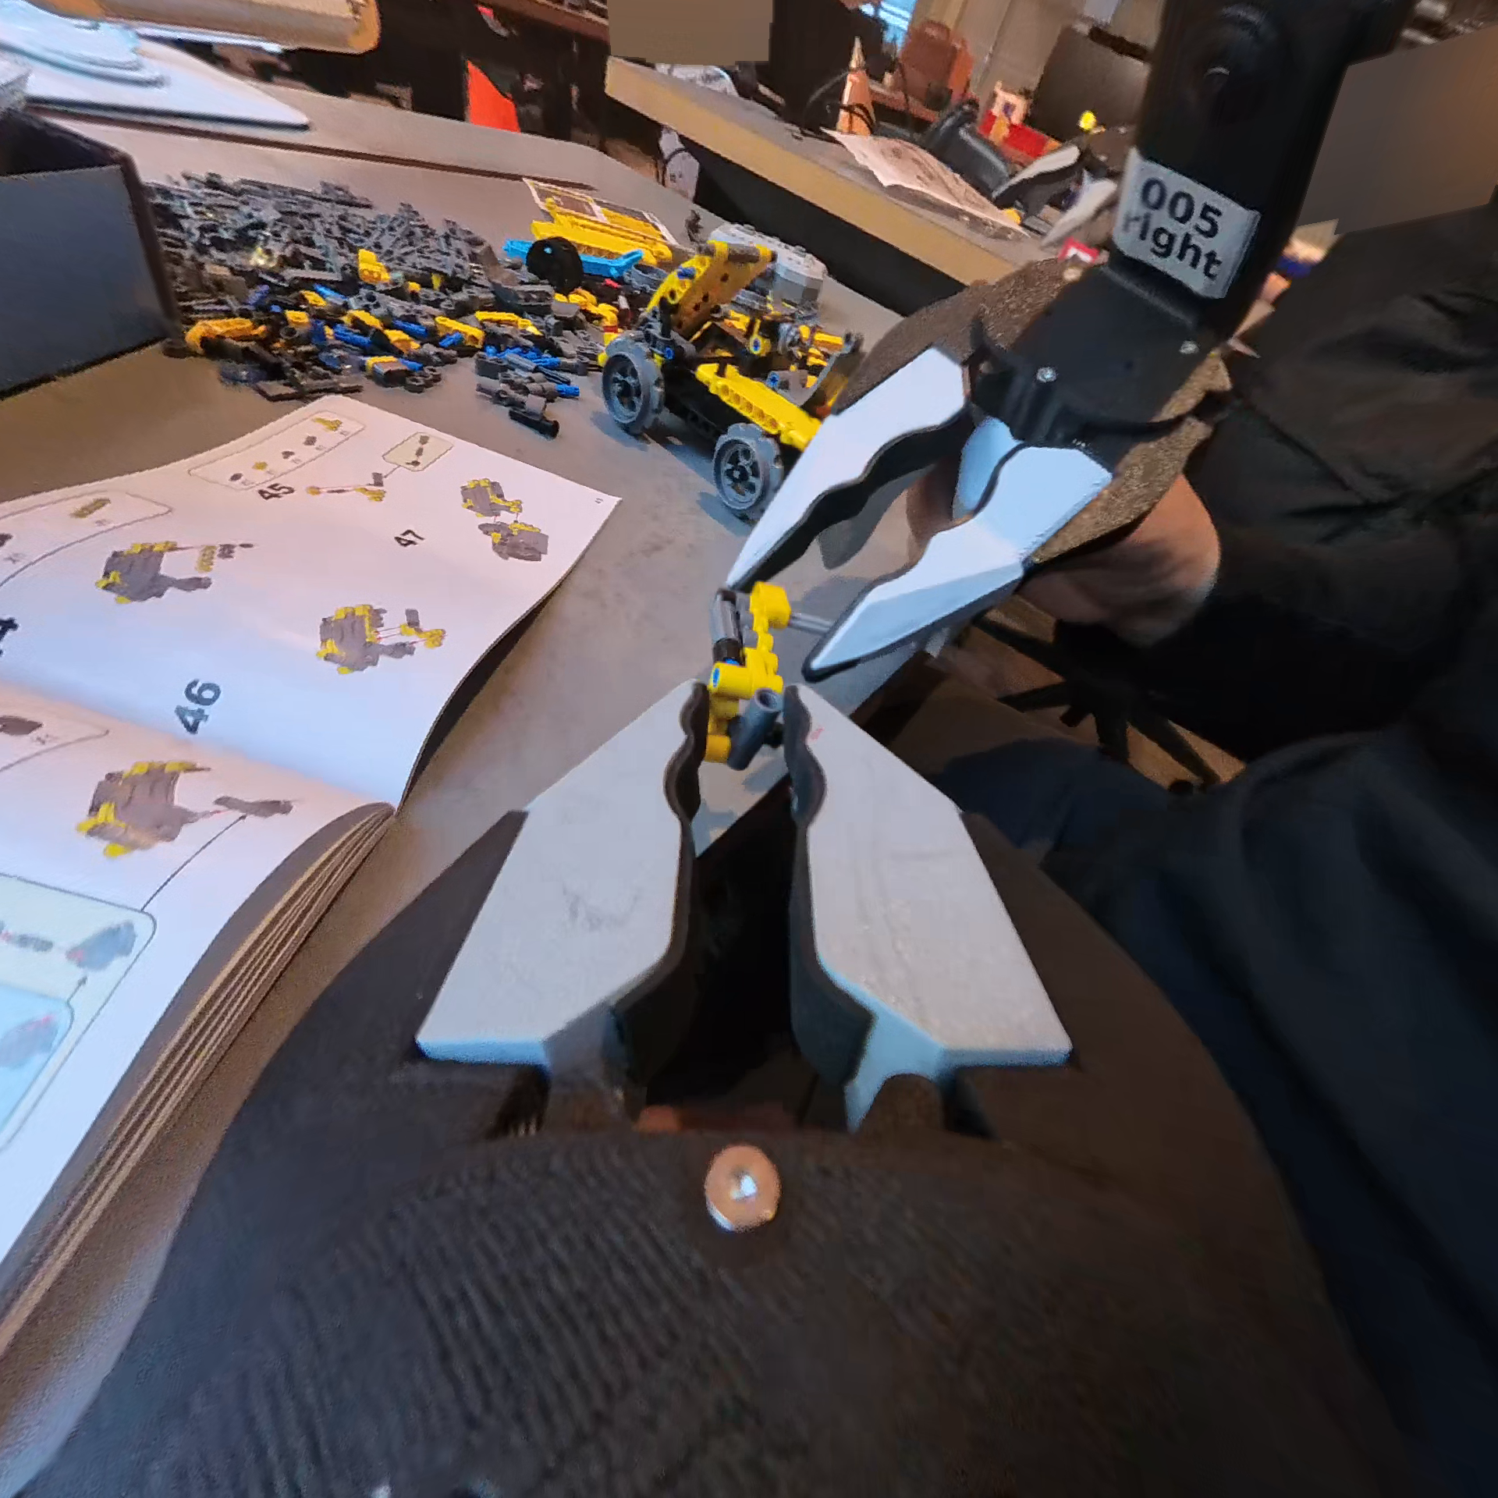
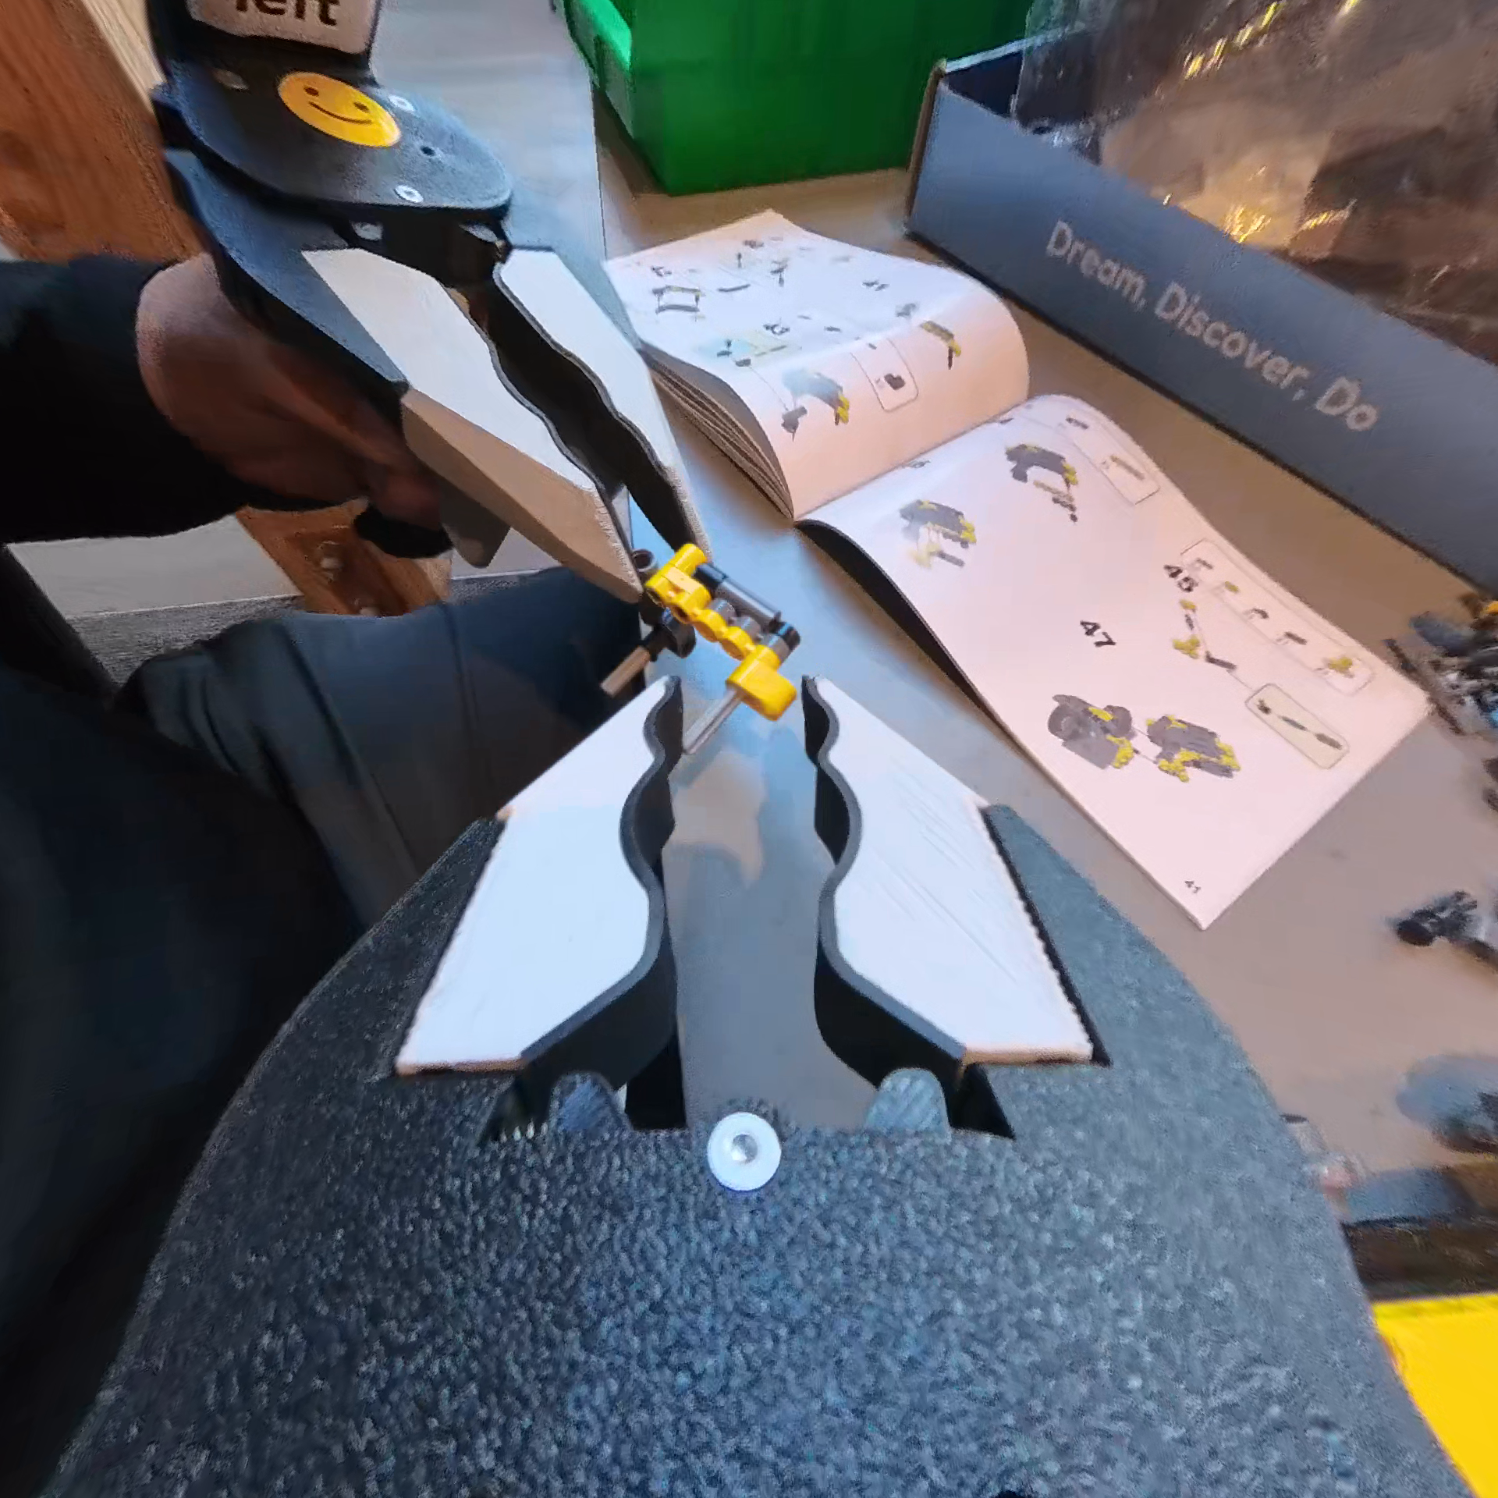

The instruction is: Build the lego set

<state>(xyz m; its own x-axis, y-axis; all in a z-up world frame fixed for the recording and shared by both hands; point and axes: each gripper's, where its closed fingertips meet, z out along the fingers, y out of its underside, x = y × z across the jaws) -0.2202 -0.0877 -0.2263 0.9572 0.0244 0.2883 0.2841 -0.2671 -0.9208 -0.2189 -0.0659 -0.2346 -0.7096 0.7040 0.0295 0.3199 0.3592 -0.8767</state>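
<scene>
A small assembly of yellow and dark grey toy building pieces is held over the table's near edge. My left gripper is shut on its lower end. In the right wrist view the left gripper comes in from the upper left, gripping the same assembly. My right gripper is open, and the assembly's yellow end piece and a thin grey axle sit between its tips without clear contact. In the left wrist view the right gripper reaches in from the upper right, jaws apart around the assembly's far end.
An open instruction booklet lies on the grey table, also shown in the right wrist view. Behind it are a pile of loose pieces and a partly built yellow vehicle. A dark box and green bin stand beyond. My left and right fingertips are right by each other.
</scene>
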